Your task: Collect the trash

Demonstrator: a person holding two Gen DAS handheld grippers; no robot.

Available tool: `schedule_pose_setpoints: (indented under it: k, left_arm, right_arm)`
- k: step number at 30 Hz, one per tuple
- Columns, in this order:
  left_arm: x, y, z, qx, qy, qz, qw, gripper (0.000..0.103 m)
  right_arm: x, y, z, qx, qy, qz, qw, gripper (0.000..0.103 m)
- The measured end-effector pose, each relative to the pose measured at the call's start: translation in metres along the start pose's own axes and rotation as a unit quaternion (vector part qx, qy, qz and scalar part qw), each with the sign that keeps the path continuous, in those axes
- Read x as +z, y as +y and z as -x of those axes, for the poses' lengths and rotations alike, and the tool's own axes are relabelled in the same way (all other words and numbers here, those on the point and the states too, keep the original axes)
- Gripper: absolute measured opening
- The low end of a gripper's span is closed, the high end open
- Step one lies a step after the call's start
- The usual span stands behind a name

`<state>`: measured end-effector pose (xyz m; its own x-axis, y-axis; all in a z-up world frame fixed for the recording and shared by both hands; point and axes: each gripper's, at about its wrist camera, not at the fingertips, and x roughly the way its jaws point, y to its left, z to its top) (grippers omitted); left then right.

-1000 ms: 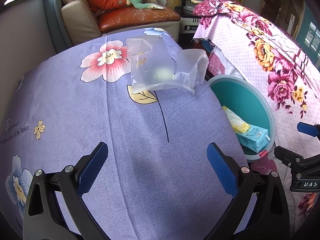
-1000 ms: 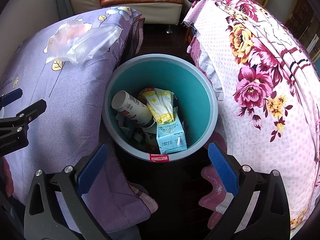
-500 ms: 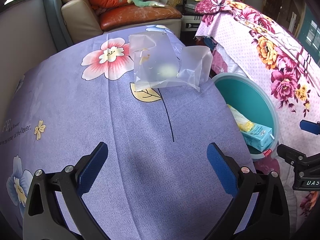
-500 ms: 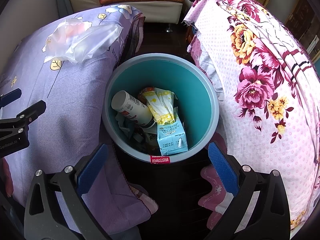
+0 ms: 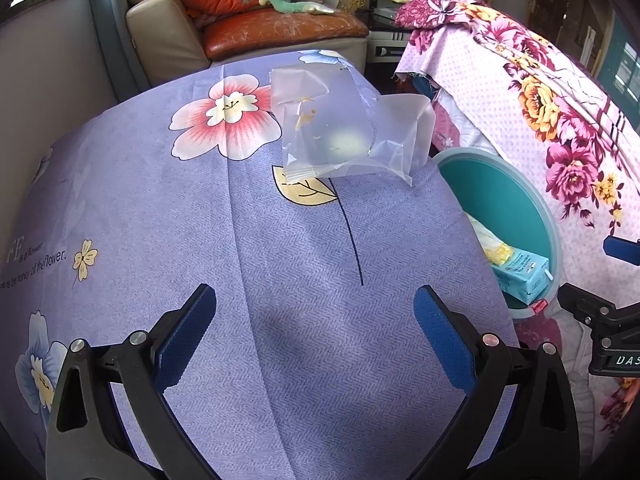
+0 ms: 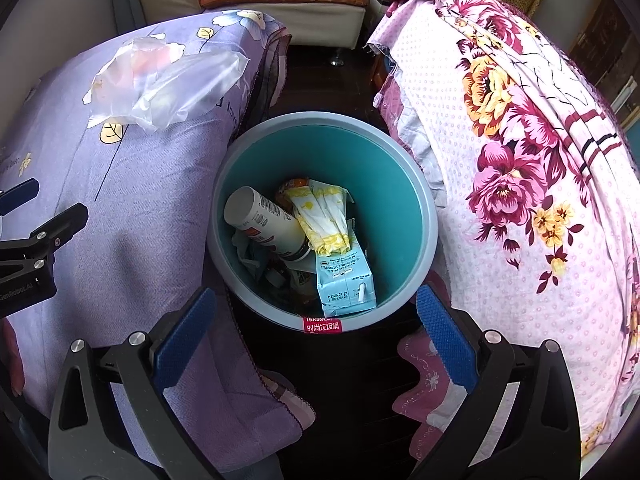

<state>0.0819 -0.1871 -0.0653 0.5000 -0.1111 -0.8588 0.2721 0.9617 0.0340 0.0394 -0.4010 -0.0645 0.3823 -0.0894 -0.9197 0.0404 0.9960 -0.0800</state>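
A clear crumpled plastic bag (image 5: 340, 136) lies on the purple flowered cloth (image 5: 280, 260), near its far right edge; it also shows in the right wrist view (image 6: 164, 80). My left gripper (image 5: 314, 328) is open and empty, over the cloth, well short of the bag. A teal trash bin (image 6: 416, 196) stands on the floor between the two covered surfaces. It holds a blue carton (image 6: 344, 284), a white bottle (image 6: 264, 224) and a yellow-white wrapper (image 6: 324, 216). My right gripper (image 6: 316, 328) is open and empty above the bin's near rim.
A pink flowered cloth (image 6: 520, 160) covers the surface right of the bin. A sofa with orange cushions (image 5: 256, 28) stands behind. The bin (image 5: 536, 216) sits close against the purple cloth's right edge. Dark floor (image 6: 344, 384) lies below the bin.
The left gripper has moved slightly, and the bag now sits a little farther right and higher in its view. The right gripper has barely moved. Both stay open.
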Motion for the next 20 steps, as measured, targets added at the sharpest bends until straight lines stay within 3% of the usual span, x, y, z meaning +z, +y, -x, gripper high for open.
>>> schedule_pose_setpoints:
  k: [20]
  left_arm:
    - [-0.005,0.016,0.009,-0.003,0.006,0.022,0.9997,0.099]
  right_arm:
    - [0.000,0.005,0.016,-0.014,-0.007,-0.001,1.000,0.096]
